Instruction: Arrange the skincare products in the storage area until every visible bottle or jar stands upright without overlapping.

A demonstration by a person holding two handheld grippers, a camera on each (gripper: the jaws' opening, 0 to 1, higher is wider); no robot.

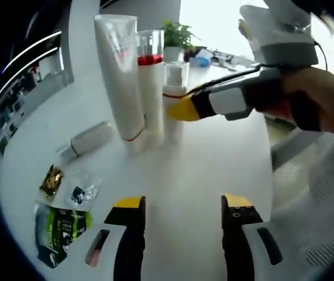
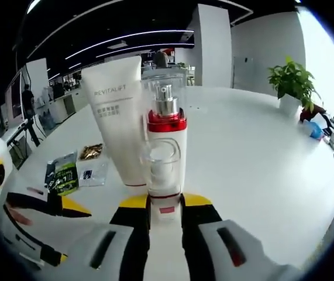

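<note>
Pump bottle (image 2: 165,155), upright, in right gripper (image 2: 165,205).
Jaws pinch its base to seat it beside the tube (image 2: 120,126); left gripper (image 1: 181,205) spread, idle; one bottle (image 1: 88,139) lies flat.

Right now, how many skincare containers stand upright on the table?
3: the white tube, the red-collared pump bottle beside it, and a small bottle at the right gripper. Another tube lies flat. More may be hidden behind them.

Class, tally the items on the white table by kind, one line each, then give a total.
Standing white tube: 1
Standing pump bottles: 2
Small bottle lying flat: 1
Sachets: 3
Potted plant: 1
Total: 8
</note>
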